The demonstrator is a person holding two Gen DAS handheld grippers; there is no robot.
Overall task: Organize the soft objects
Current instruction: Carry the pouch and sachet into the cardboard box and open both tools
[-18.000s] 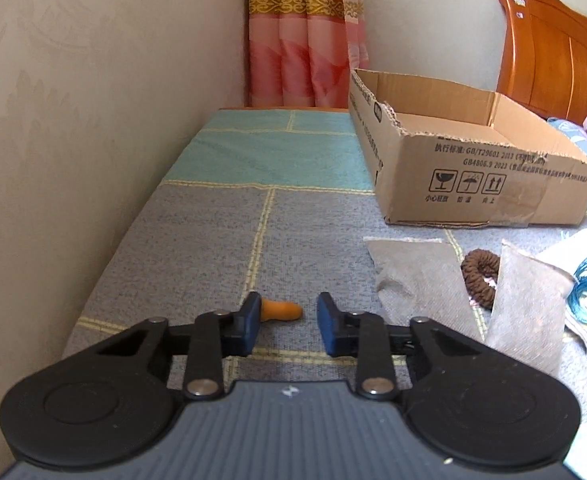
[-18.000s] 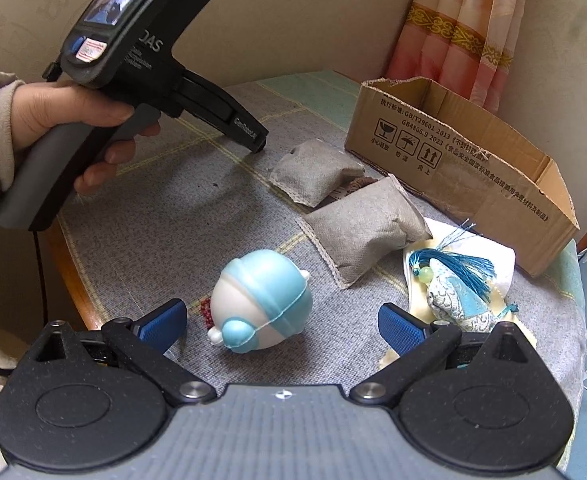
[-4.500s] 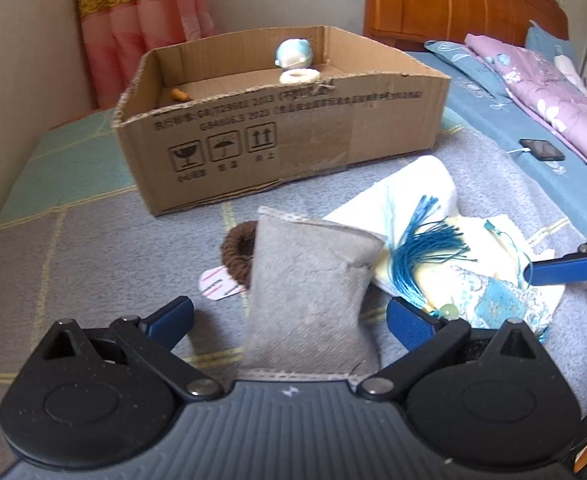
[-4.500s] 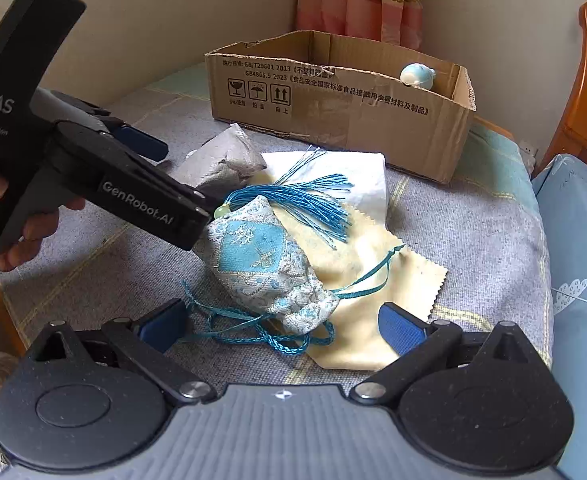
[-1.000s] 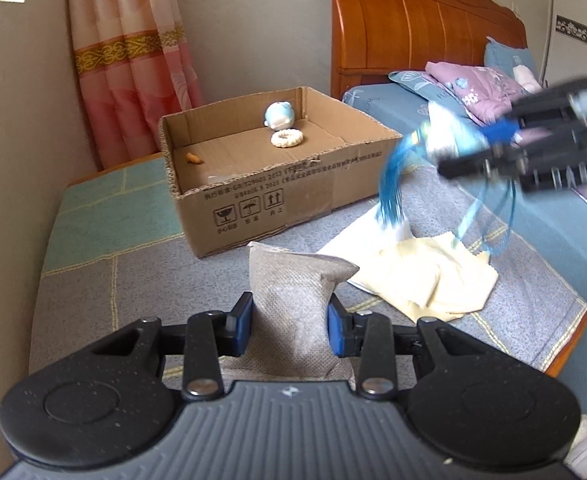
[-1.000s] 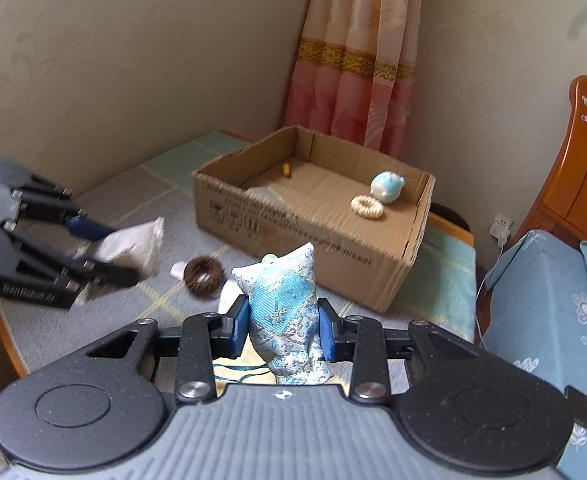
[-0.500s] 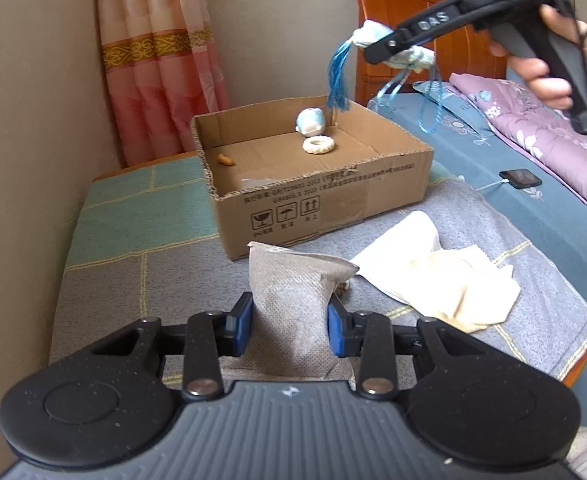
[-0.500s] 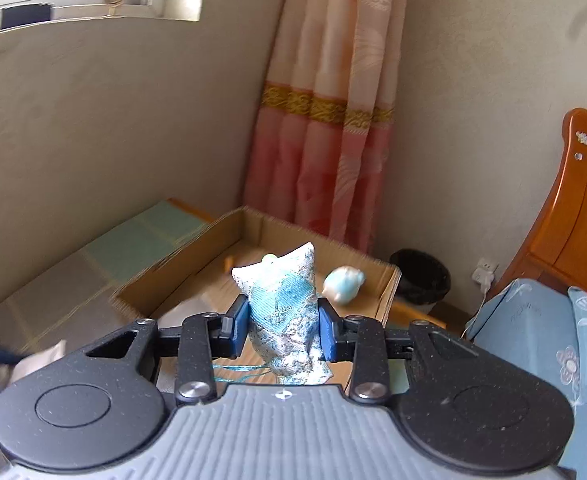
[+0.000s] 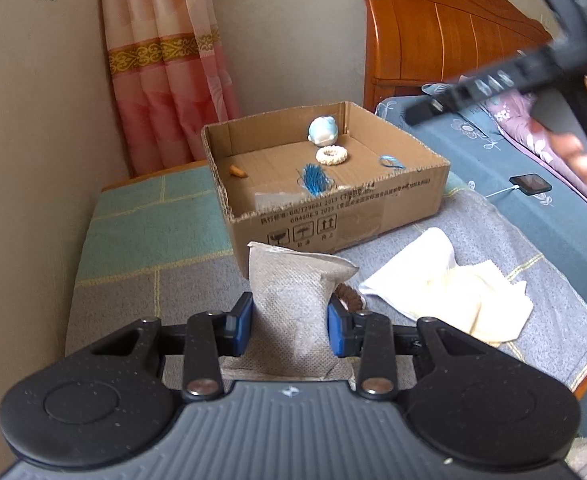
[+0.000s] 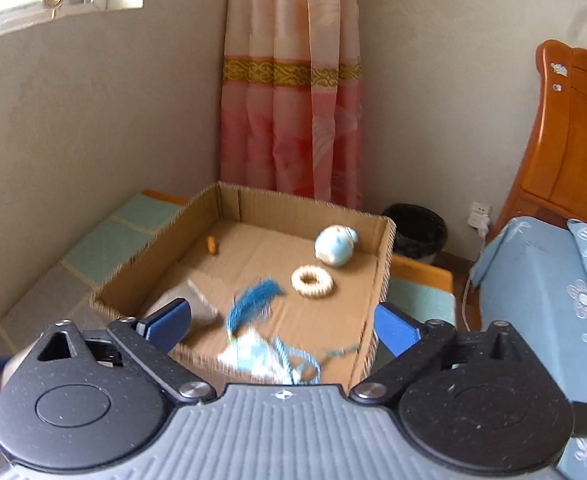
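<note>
My left gripper (image 9: 289, 323) is shut on a grey fabric pouch (image 9: 293, 300) and holds it above the table, in front of the cardboard box (image 9: 345, 216). My right gripper (image 10: 281, 324) is open above the box (image 10: 377, 320). The blue embroidered sachet (image 10: 261, 354) with its blue tassel (image 10: 253, 300) sits blurred in the box just below the jaws; the tassel (image 9: 313, 178) also shows in the left wrist view. The box also holds a blue-white round toy (image 10: 335, 246), a cream ring (image 10: 312, 280), a small orange piece (image 10: 212, 245) and another grey pouch (image 10: 189, 304).
A brown hair tie (image 9: 347, 296) and white and yellow cloths (image 9: 445, 280) lie on the grey table cover (image 9: 133, 300). A bed with a wooden headboard (image 9: 433, 52) is at the right, with a phone (image 9: 530, 184) on it. A black bin (image 10: 415, 232) stands behind the box.
My right gripper has opened and let go of the blue sachet, which has dropped into the box. My left gripper still holds the grey pouch, a little closer to the box.
</note>
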